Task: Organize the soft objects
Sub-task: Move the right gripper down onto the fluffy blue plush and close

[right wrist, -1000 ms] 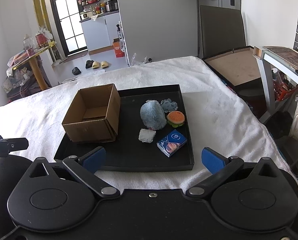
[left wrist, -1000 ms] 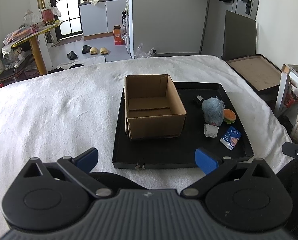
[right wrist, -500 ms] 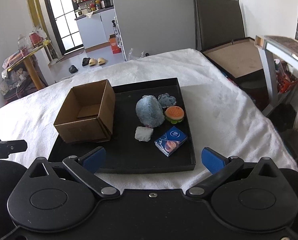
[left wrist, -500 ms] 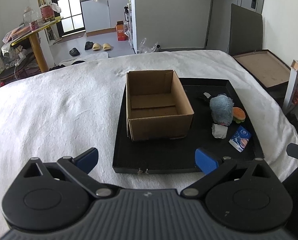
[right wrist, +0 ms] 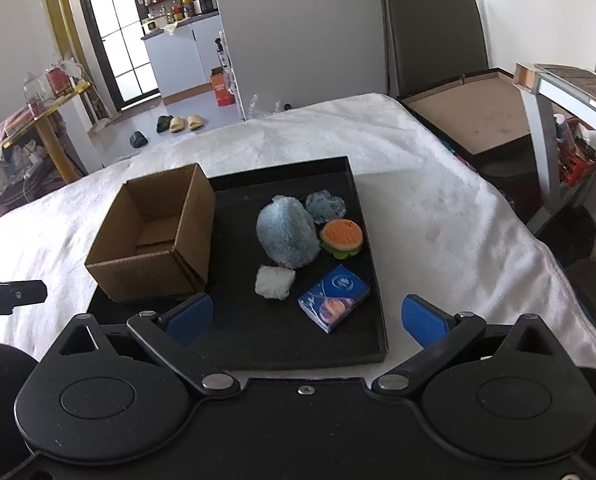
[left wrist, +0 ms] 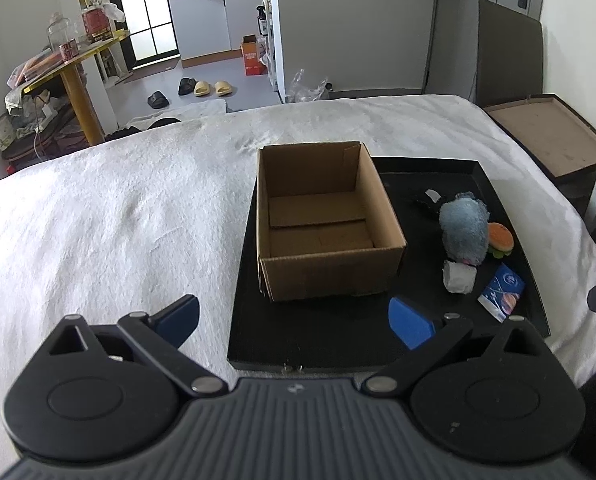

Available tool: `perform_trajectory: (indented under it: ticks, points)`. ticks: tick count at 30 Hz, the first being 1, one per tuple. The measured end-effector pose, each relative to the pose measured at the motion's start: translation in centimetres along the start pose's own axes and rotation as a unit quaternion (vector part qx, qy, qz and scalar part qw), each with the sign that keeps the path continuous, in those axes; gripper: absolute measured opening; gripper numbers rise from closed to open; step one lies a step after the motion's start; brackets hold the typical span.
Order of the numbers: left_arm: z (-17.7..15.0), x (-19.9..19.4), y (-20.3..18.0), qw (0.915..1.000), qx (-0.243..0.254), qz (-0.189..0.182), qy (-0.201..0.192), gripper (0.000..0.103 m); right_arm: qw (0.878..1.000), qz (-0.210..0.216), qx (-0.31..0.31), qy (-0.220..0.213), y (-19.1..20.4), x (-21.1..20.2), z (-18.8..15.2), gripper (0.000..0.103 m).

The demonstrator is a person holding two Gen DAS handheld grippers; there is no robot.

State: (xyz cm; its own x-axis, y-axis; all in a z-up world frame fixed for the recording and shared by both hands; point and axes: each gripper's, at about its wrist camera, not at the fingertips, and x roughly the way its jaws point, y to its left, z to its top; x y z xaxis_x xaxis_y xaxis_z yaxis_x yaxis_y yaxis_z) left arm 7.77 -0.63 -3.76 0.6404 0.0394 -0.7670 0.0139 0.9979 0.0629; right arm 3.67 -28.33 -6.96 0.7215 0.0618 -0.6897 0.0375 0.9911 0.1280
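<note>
An open, empty cardboard box (left wrist: 322, 220) (right wrist: 158, 236) stands on the left half of a black tray (left wrist: 330, 332) (right wrist: 258, 340). To its right lie a fluffy blue plush (right wrist: 288, 236) (left wrist: 464, 226), a small blue patterned pad (right wrist: 325, 206), a burger toy (right wrist: 341, 237) (left wrist: 500, 238), a white soft lump (right wrist: 275, 282) (left wrist: 458, 276) and a blue packet (right wrist: 333, 297) (left wrist: 502, 292). My left gripper (left wrist: 294, 318) is open and empty, before the tray's near edge. My right gripper (right wrist: 306, 316) is open and empty, above the tray's near right part.
The tray lies on a white blanket (left wrist: 118, 220) over a bed. A brown board (right wrist: 470, 116) and a desk (right wrist: 558, 84) stand at the right. A yellow table (left wrist: 74, 76) and slippers (left wrist: 206, 88) are on the floor beyond.
Both grippers have moved forward toward the tray and risen a little, so the box and toys look larger. Both stay open. Nothing on the tray has moved.
</note>
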Motion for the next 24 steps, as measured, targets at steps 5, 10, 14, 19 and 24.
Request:
perform_trajectory:
  ticks: [5,10,14,19,24]
  points:
    - [0.9,1.1,0.0,0.9999,0.001,0.011,0.003,0.1,1.0,0.002,0.009,-0.001,-0.6,1.1,1.0,0.1]
    - [1.8,2.3,0.3,0.9997,-0.007,0.022,0.009,0.1,1.0,0.001,0.01,-0.001,-0.8,2.1,1.6,0.098]
    - [2.3,3.2,0.6,0.9995,-0.011,0.027,0.009,0.1,1.0,0.002,0.017,0.007,-1.1,3.1,1.9,0.095]
    - [3.1,4.3,0.5,0.9993,-0.011,0.034,0.009,0.097,1.0,-0.014,0.013,0.009,-1.3,4.2,2.2,0.094]
    - [4.0,5.7,0.2,0.9991,-0.009,0.039,0.01,0.091,1.0,-0.028,-0.008,0.002,-1.1,5.2,2.6,0.093]
